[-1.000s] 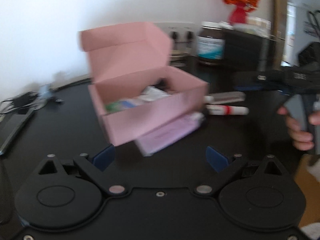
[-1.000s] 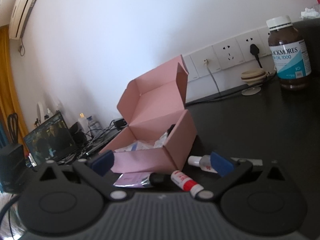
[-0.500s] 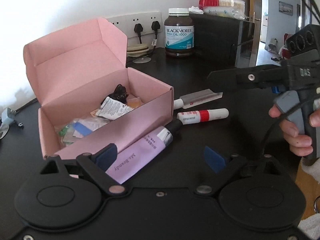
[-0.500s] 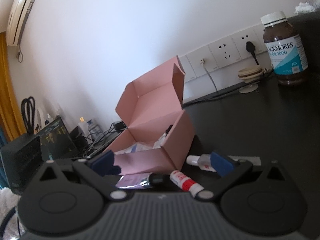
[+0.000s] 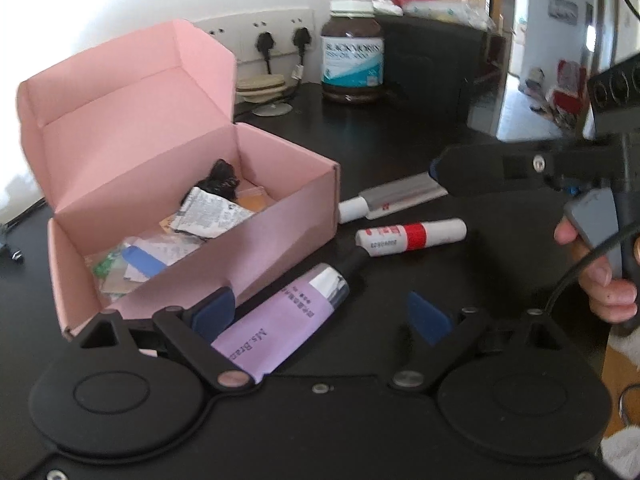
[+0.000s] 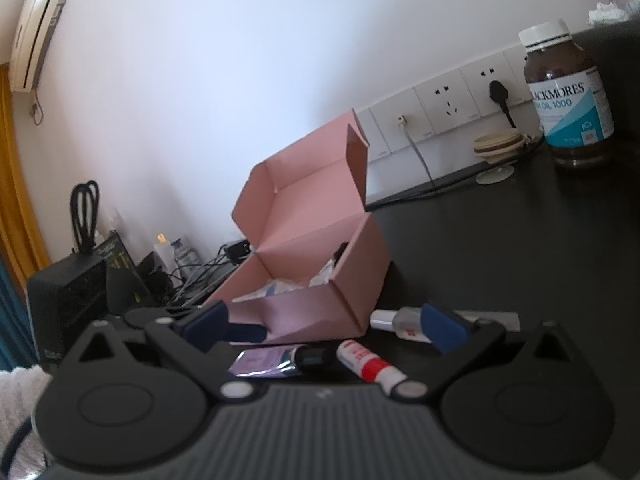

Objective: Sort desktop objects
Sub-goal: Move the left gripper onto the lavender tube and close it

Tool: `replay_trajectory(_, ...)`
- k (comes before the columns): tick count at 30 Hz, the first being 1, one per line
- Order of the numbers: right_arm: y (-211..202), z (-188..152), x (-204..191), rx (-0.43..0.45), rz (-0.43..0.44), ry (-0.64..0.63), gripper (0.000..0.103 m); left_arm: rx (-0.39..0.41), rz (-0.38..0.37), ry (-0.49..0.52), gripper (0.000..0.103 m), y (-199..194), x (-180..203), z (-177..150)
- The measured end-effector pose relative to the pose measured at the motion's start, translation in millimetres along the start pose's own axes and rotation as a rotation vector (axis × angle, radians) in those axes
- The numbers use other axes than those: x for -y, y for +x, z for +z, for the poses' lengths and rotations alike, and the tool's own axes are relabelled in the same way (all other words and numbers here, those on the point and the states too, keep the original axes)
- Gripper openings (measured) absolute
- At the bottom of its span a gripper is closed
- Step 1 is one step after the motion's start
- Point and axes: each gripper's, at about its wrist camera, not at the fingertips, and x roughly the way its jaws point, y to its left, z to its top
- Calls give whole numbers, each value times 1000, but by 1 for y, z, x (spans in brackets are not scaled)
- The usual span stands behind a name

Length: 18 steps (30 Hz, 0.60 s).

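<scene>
A pink cardboard box (image 5: pixel 192 216) stands open on the black worktop (image 5: pixel 400 136), its lid tipped back toward 11 o'clock in the left wrist view. Inside lie a crumpled printed leaflet (image 5: pixel 212 210), a black bundle (image 5: pixel 220 178) and flat sachets (image 5: pixel 136 260).

Three tubes lie outside the box at its 4 o'clock side. A lilac tube (image 5: pixel 280 320) with a silver shoulder and black cap rests against the box's front wall, its cap pointing to 1 o'clock. Just beyond it lies a white tube with a red band (image 5: pixel 412 236), and farther toward 1 o'clock a silver tube with a white cap (image 5: pixel 392 200).

The left hand-held gripper (image 5: pixel 320 314) hovers low with its blue-padded fingers spread; the lilac tube's tail lies between them, beside the left pad, and is not pinched. The right hand-held gripper (image 6: pixel 328 324) is also spread wide and holds nothing. In its own view the lilac tube (image 6: pixel 272 360) and the red-banded tube (image 6: pixel 368 362) lie between its fingers, while the silver tube (image 6: pixel 396 320) sits partly behind the right pad. In the left view this gripper reaches in from 3 o'clock above the silver tube, gripped by a person's hand (image 5: pixel 600 276).

At 12 o'clock a brown supplement bottle (image 5: pixel 352 52) stands near the wall sockets (image 5: pixel 276 40).
</scene>
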Motion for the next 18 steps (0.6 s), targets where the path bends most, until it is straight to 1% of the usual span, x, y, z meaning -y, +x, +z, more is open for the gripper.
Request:
replay_trajectory(2,-1,0,0,1,0,2,102,-11,0,11,85,3,-1,0)
replay_trajectory(3,-1,0,0,2,1,2,102,-13,-2,3,84,4,-2,0)
replay_trajectory(5,-2,-1,0,3,2,2,102,-18,-3,-32,73,3,-9,-1)
replay_trajectory(8,-2,-1,0,1,3,6,102,-22,0,-58,66,-1,-13,-5)
replay_trajectory(18,-3,-1,-1,0,8,7,102,-34,12,-39,65,-21,4,-17)
